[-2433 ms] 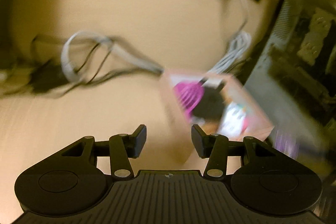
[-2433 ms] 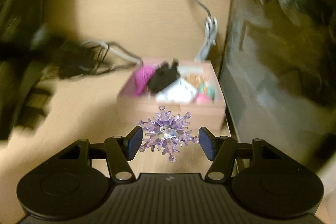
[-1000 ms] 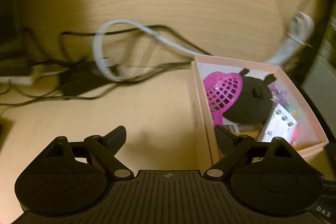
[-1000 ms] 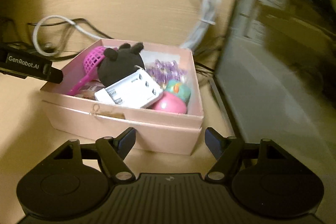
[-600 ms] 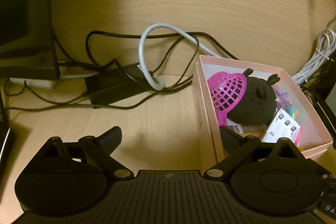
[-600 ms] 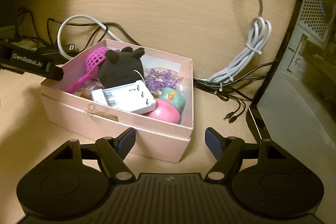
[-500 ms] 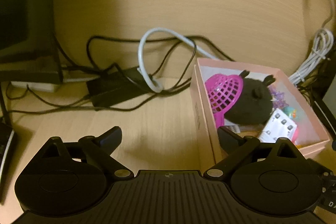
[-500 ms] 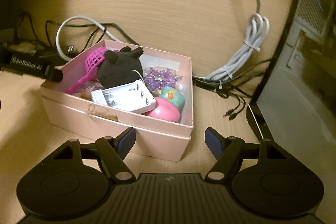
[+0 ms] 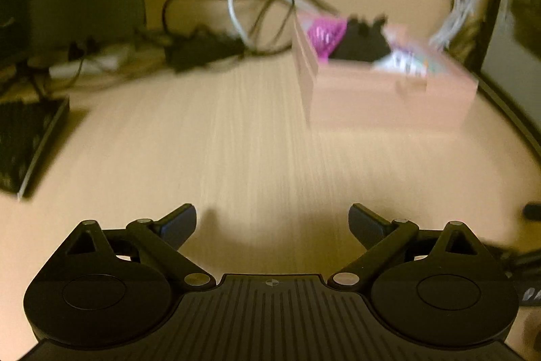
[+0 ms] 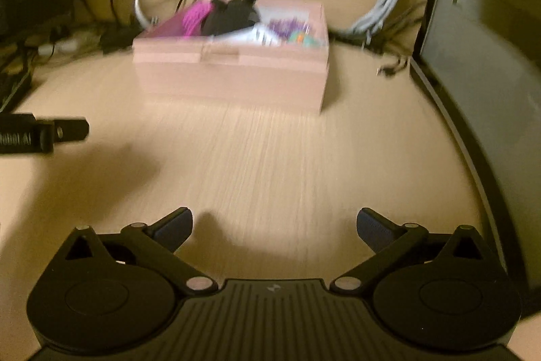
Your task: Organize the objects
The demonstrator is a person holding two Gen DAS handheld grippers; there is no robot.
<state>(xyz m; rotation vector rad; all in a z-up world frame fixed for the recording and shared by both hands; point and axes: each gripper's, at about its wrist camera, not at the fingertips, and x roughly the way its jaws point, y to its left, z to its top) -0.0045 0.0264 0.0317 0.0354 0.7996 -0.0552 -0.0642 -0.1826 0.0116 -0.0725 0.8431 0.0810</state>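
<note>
Looks like the dropping-off step is basically wrapped here. Both claws sit over bare desk with the box well apart from them, up near the back by the cables. The box already has stuff in it: a magenta basket, a black plush, something white and some purple and teal bits, too smeared to tell what they are.

Left claw is spread wide with nothing between the jaws. Right claw has just been opening and now stands wide too, also empty. The left one's finger pokes into the right view at the left edge.

My guess: nothing loose shows on the open desk, so the next move is either hunting for another stray item outside these views or just parking the claws. If there is more, it needs a fresh look around first, since both views are blurry.
</note>
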